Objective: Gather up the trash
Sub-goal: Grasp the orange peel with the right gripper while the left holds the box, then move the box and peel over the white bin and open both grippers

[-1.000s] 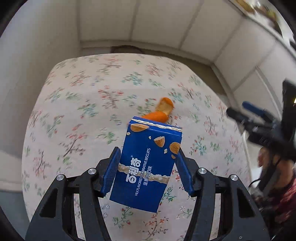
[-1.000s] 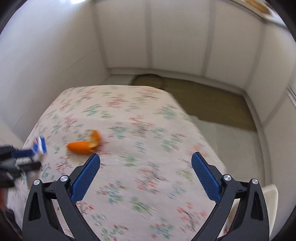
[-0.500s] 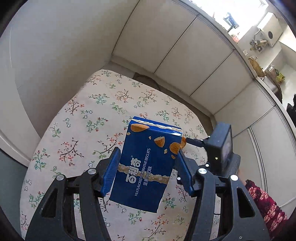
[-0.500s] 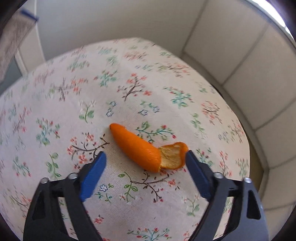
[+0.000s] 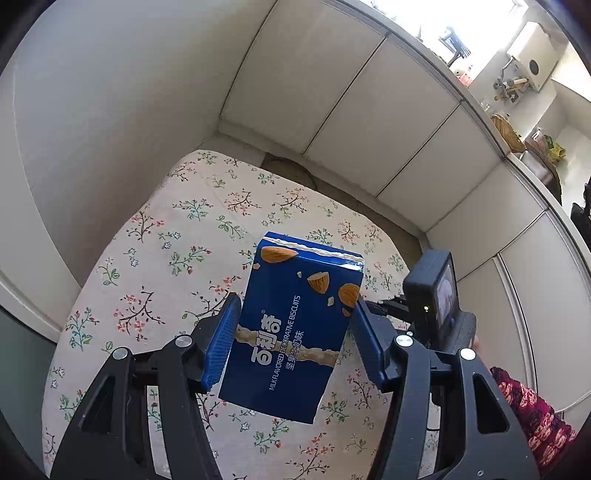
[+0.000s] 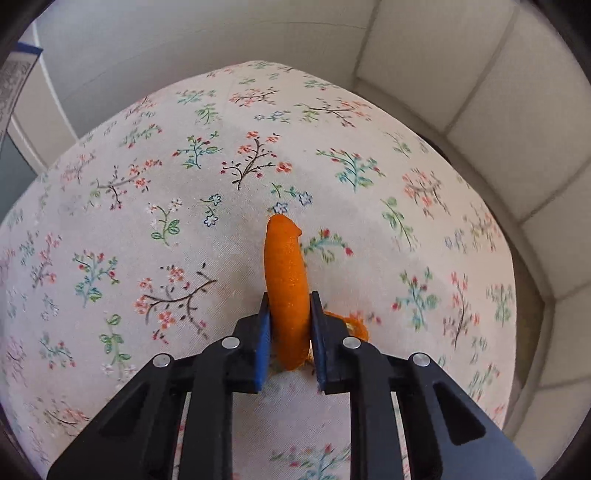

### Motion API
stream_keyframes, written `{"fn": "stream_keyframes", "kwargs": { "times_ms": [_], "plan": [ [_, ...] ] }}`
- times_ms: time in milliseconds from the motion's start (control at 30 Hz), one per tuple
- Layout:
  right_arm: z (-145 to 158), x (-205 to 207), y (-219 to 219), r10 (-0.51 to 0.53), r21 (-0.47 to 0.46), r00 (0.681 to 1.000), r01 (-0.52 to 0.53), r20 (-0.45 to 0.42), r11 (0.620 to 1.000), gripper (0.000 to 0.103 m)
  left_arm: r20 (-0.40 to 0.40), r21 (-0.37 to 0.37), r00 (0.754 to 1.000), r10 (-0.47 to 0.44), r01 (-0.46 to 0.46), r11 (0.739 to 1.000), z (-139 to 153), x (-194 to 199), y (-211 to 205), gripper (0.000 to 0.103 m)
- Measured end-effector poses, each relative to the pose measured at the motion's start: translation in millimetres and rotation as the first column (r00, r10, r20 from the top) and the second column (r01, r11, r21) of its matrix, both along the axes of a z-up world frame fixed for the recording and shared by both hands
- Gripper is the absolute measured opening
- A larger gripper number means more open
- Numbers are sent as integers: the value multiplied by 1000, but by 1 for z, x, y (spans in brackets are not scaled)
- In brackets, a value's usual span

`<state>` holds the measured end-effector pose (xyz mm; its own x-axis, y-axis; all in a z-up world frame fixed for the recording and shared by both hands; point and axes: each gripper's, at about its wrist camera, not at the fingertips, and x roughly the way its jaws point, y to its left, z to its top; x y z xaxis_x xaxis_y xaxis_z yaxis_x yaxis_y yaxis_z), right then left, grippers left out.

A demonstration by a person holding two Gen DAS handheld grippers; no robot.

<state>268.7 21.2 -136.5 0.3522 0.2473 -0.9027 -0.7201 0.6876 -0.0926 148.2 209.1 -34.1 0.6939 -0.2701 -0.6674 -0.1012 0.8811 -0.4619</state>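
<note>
Floral-cloth counter fills centre | plain pale wall at 10 o'clock | white panelled cabinets at 1 o'clock | bright window daylight at 1 o'clock.

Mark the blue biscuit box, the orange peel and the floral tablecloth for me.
blue cardboard biscuit box [image 5: 291,332]: left wrist view, middle of its printed front.
curled orange peel [image 6: 286,273]: right wrist view, mid outer skin.
floral tablecloth [image 6: 110,240]: right wrist view, bare cloth left of peel.

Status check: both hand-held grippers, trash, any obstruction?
Left hand-held gripper clamped on blue biscuit box, lifted. Right hand-held gripper closing on orange peel on floral tablecloth. Nothing in the way.
</note>
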Motion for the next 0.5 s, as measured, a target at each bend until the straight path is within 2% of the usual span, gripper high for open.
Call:
{"fn": "stream_keyframes", "kwargs": {
  "times_ms": [167,300,400,500],
  "plan": [
    [23,-26,-29,-113,68,994,113,2,991,18,29,14,1000,0,-1,1000,6,-2,-8,56],
    [53,-48,-58,-204,144,979,199,27,970,18,53,-1,998,-15,15,1000,11,-5,-21,56],
    [81,-65,-88,-286,198,956,270,57,942,18,77,-1,997,-25,25,1000,18,-7,-39,56],
    [113,-86,-134,-385,250,917,351,101,902,18,105,0,992,-71,71,997,29,-8,-72,56]
  ]
}}
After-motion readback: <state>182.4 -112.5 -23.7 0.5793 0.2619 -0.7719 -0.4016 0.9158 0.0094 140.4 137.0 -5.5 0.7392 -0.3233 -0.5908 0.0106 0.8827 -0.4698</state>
